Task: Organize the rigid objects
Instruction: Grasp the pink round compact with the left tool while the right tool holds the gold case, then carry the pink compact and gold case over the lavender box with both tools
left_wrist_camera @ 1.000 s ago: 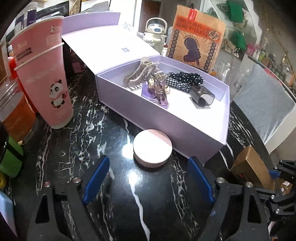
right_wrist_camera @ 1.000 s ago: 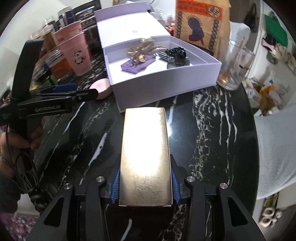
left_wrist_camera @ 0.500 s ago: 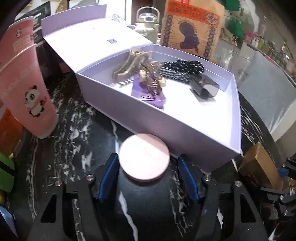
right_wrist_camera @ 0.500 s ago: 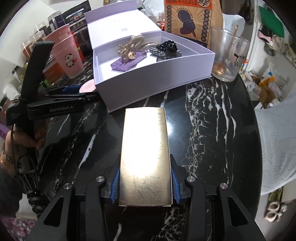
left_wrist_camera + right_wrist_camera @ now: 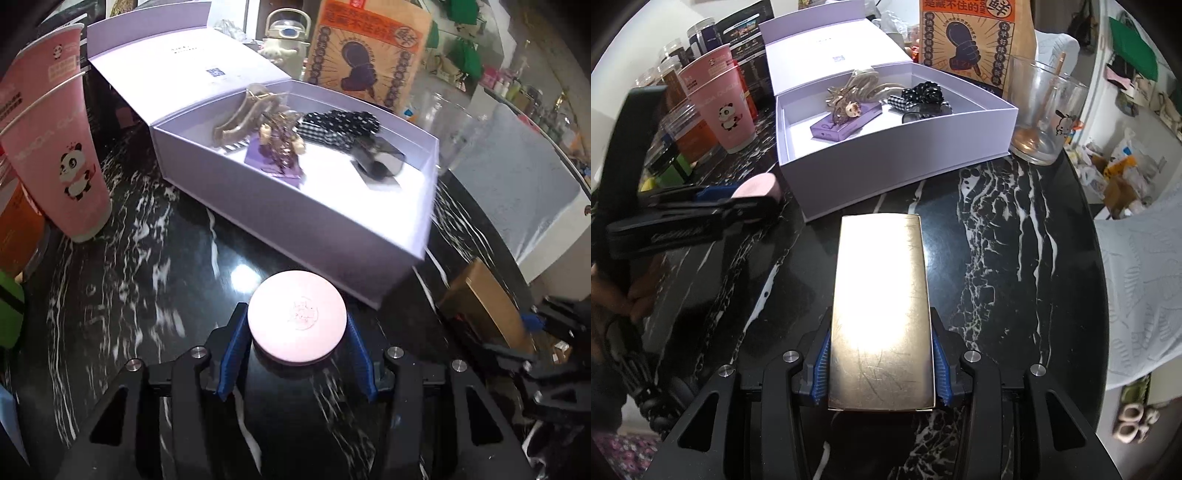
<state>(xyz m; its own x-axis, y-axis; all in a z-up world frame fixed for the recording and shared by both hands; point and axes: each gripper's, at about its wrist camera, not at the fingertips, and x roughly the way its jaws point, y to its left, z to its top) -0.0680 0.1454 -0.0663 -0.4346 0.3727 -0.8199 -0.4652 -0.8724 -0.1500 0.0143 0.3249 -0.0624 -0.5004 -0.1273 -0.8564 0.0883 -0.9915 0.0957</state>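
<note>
My left gripper [image 5: 297,332] is shut on a round pink compact [image 5: 297,325], held just above the black marble table [image 5: 147,277] in front of the open lilac box [image 5: 295,210]. The compact also shows in the right wrist view [image 5: 759,186]. My right gripper [image 5: 881,354] is shut on a flat gold rectangular case [image 5: 881,317], in front of the same box [image 5: 886,162]. The box holds a beige hair claw [image 5: 247,110], a purple card with a charm [image 5: 275,158], a black dotted scrunchie [image 5: 340,123] and a dark clip [image 5: 378,162].
Pink panda cups [image 5: 55,147] and jars stand at the left. A brown printed bag [image 5: 369,55] stands behind the box. A glass [image 5: 1043,110] stands right of the box. The table's round edge curves off at the right, with a white covered surface [image 5: 1137,277] beyond.
My left gripper moved forward around the pink compact and closed on it. The right gripper kept hold of the gold case and shifted slightly relative to the box.
</note>
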